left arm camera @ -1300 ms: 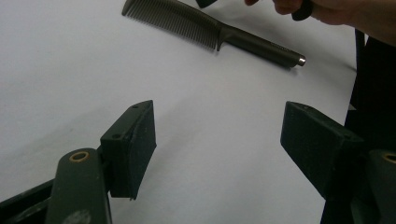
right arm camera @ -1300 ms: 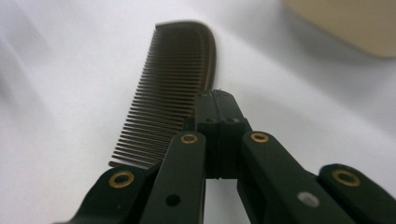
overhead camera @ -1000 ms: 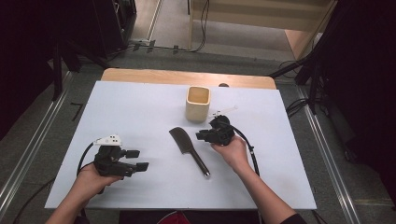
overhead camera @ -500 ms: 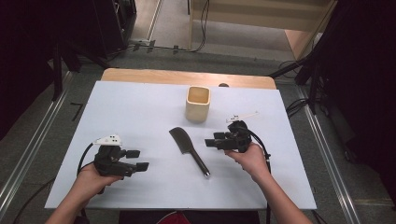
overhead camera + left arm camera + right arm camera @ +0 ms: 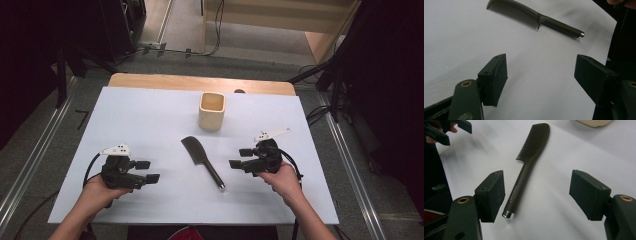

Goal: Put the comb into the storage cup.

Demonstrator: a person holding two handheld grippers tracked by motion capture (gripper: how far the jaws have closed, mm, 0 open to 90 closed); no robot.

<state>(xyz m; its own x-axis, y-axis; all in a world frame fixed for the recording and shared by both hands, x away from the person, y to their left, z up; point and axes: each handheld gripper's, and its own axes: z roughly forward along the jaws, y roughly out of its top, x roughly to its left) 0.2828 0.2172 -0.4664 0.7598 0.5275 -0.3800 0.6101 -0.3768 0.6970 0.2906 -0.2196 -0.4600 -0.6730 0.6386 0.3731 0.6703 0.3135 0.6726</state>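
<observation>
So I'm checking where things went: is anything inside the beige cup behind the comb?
The beige cup stands upright beyond the comb. Its upper inner wall looks bare; the bottom is hidden by the near wall.

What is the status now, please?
Both grippers, left and right, open, holding nothing. Comb flat on table between them. Cup beyond, not in way.

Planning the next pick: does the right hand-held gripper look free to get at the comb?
Probably yes: the right hand-held gripper is open, facing the comb, with only bare table between; the cup stands apart.
</observation>
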